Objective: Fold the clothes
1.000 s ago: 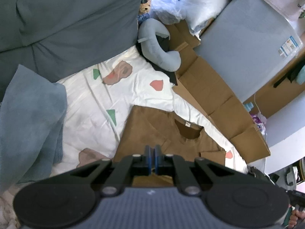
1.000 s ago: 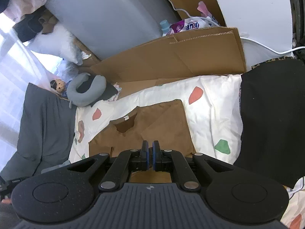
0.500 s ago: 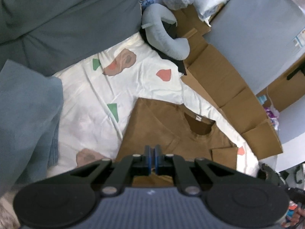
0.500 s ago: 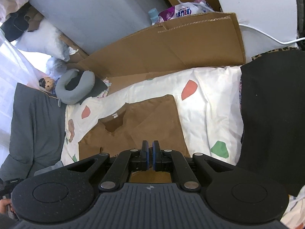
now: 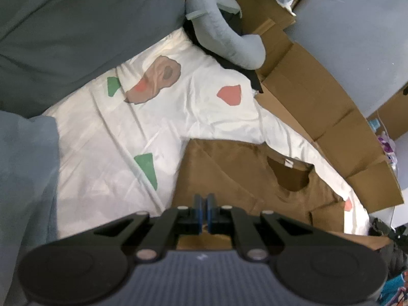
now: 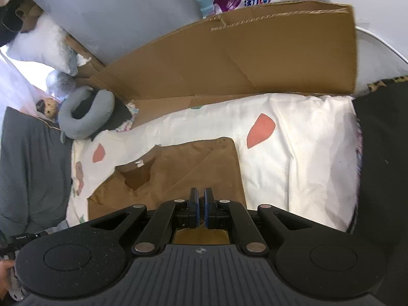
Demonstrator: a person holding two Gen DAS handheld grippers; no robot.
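Suede-like brown shirt (image 5: 244, 178) lies on a white bedsheet (image 5: 178, 117) w/ flat pink, green and tan blobs printed on it. Fabric looks matte, soft-napped; sleeves already folded inward, giving a roughly rectangular body w/ diagonal creases across the front. Neck opening faces away from the grippers, small white tag at the collar.

Left gripper (image 5: 203, 209): blue-padded jaws pressed nearly together, only a thin slit between; brown cloth sits right below them at the shirt's near hem, looks pinched, though the contact itself is hidden by the black linkage. Right gripper (image 6: 201, 210): same, pads close w/ a narrow gap, near hem of shirt (image 6: 183, 173) directly under the tips.

Around the bed: corrugated cardboard sheets (image 6: 242, 56), creased and stitched along one edge, stand behind the sheet. Grey U-shaped neck pillow (image 5: 224, 35), smooth and plump, at the far corner. Dark grey quilted blanket (image 5: 76, 30) along left side; blue-grey towel-like cloth (image 5: 25, 165) near it. Black fabric (image 6: 382, 158) covers the right end in right wrist view.
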